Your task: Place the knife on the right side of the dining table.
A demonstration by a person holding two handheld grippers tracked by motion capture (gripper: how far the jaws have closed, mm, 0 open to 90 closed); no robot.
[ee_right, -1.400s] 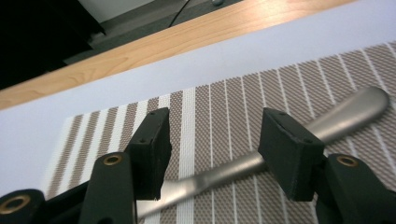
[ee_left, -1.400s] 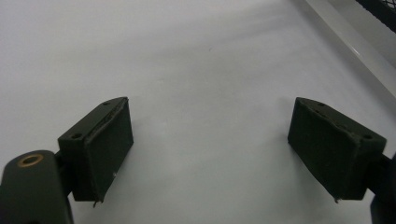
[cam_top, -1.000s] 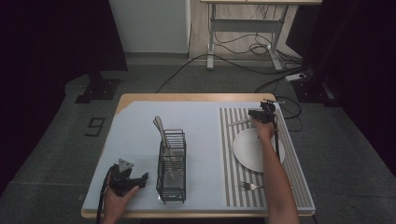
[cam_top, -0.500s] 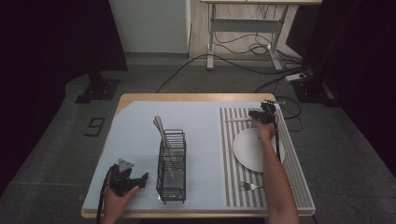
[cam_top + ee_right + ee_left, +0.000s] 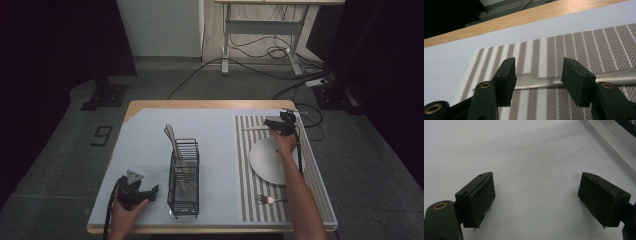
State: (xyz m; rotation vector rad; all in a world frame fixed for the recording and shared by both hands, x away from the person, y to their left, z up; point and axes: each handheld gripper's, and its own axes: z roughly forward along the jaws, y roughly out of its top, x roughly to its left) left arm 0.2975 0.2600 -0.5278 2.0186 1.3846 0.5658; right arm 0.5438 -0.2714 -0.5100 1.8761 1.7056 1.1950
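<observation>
The knife (image 5: 541, 81) lies flat on the striped mat (image 5: 579, 47) near the tabletop's far right corner, between the parted jaws of the right hand-held gripper (image 5: 537, 77), which straddle it without pressing on it. Its long axis runs parallel to the far edge, its tip toward the mat's left edge. Bare mat lies beyond it toward the far edge; the plate (image 5: 267, 160) sits on the near side. The left hand-held gripper (image 5: 536, 200), jaws apart and empty, rests near the front left corner beside the wire rack (image 5: 184, 175).

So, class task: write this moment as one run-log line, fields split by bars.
right tool: open, astride knife on mat | left tool: open, empty, by rack | plate, fork: on mat
</observation>
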